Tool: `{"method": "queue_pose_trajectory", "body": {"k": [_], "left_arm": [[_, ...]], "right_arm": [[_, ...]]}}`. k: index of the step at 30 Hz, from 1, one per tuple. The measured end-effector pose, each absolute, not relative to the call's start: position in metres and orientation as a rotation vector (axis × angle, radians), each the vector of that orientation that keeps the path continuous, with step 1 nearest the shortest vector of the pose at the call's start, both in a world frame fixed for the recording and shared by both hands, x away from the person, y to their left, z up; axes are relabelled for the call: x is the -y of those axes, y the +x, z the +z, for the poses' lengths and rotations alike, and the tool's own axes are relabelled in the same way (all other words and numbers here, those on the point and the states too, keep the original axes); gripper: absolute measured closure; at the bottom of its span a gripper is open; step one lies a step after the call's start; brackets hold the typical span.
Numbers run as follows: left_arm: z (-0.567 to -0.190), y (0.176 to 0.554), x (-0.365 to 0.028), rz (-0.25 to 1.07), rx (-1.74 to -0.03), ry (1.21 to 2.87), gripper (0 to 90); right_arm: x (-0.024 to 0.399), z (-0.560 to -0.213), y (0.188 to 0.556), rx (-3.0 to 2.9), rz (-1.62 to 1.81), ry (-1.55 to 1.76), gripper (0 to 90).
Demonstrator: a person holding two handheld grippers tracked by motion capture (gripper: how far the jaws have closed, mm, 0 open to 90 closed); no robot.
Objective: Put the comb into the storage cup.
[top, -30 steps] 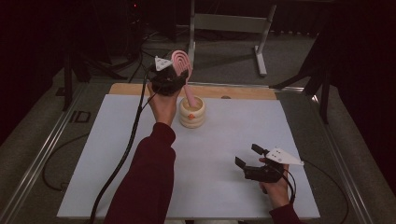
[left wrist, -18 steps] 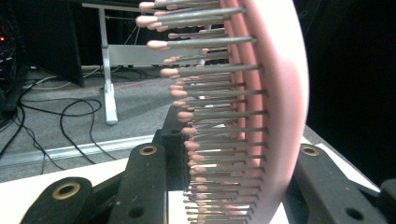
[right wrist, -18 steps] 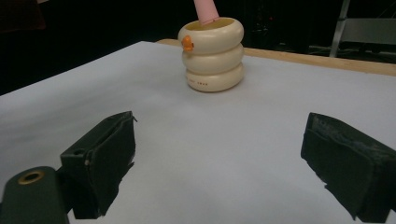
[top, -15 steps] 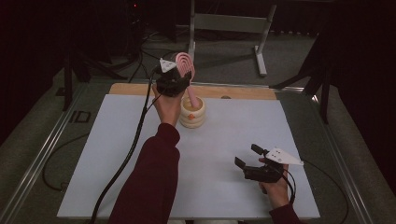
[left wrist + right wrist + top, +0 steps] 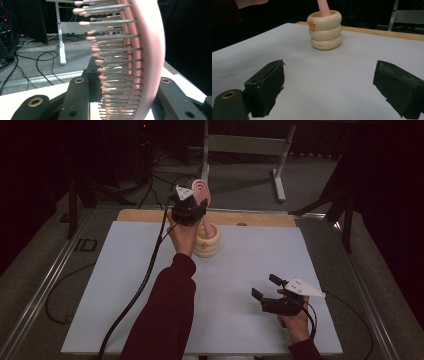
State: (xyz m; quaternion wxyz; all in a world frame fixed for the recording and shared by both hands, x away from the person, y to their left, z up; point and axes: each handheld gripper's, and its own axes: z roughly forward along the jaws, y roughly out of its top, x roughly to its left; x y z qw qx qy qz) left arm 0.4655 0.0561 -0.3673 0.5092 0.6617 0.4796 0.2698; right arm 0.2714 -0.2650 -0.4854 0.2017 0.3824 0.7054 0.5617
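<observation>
Nearest, at the right of the white surface [image 5: 125, 285], the right gripper [image 5: 265, 291] rests low in the person's hand, its jaws spread wide with nothing between them and aimed toward the far middle; from the right gripper view the cream ringed cup [image 5: 325, 30] stands upright well beyond those jaws, with bare surface between; farther off, near the far edge, the left gripper [image 5: 189, 209] is pressed onto the pink hairbrush [image 5: 202, 195], pinching it at the base of the bristled head, as the left gripper view shows at close range; the brush's long axis runs nearly upright, tilted slightly, handle end down inside the cup and head above the gripper; so the left hand is plainly the nearer one to brush and cup, and any coming lift or drop would likely run along that upright axis through the cup's mouth.
</observation>
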Motion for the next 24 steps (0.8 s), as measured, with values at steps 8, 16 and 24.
{"method": "queue_pose_trajectory", "body": {"k": [8,16,24], "left_arm": [[-0.372,0.466,-0.053,0.646,-1.162,1.596,63.7],[-0.377,0.467,-0.05,0.653,-1.171,1.607,63.7],[-0.383,0.468,-0.047,0.651,-1.181,1.615,63.7]], "right_arm": [[0.265,-0.485,0.271,-1.969,1.568,1.066,10.1],[0.265,-0.485,0.271,-1.97,1.567,1.067,10.1],[0.264,-0.485,0.271,-1.974,1.569,1.068,10.1]]}}
